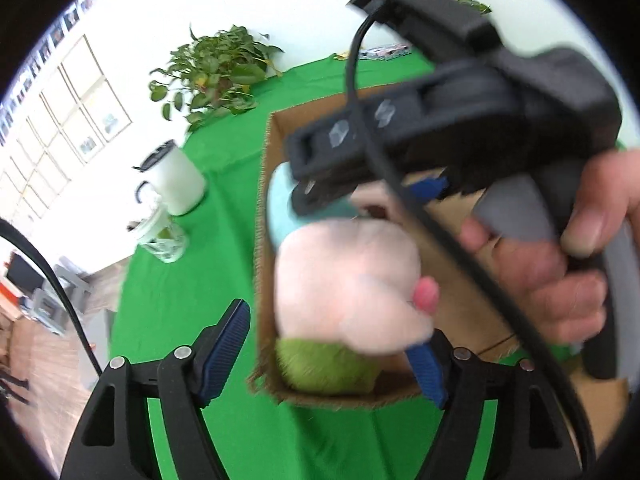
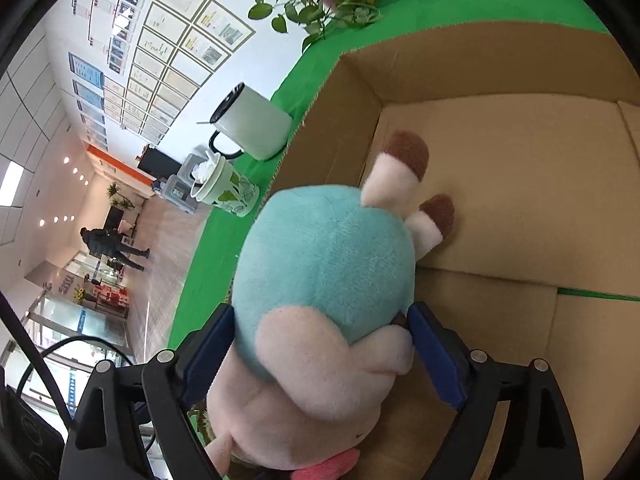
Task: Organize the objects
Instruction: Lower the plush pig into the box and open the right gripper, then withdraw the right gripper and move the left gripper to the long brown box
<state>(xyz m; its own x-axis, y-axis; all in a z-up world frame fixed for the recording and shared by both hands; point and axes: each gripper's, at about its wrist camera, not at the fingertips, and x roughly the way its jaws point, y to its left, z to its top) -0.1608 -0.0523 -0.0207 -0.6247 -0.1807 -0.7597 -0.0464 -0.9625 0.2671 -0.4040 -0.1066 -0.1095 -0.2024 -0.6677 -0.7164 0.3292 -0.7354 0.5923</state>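
A white lidded mug (image 2: 252,124) and patterned paper cup (image 2: 228,190) stand on green cloth (image 2: 196,272) left of the open brown cardboard box (image 2: 520,184). Inside it lies the teal-and-pink plush toy (image 2: 324,280); the left gripper (image 1: 332,354) gapes around it untouching, the right gripper (image 2: 320,356) stands wide, pads brushing its sides

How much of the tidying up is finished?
Partly done. The plush toy is already over the cardboard box, with its feet down near the bottom. The right gripper is around its body, jaws set wide, so it looks like it is being let go. The left gripper is open beside the box. Still out on the green cloth: the white mug and the paper cup.
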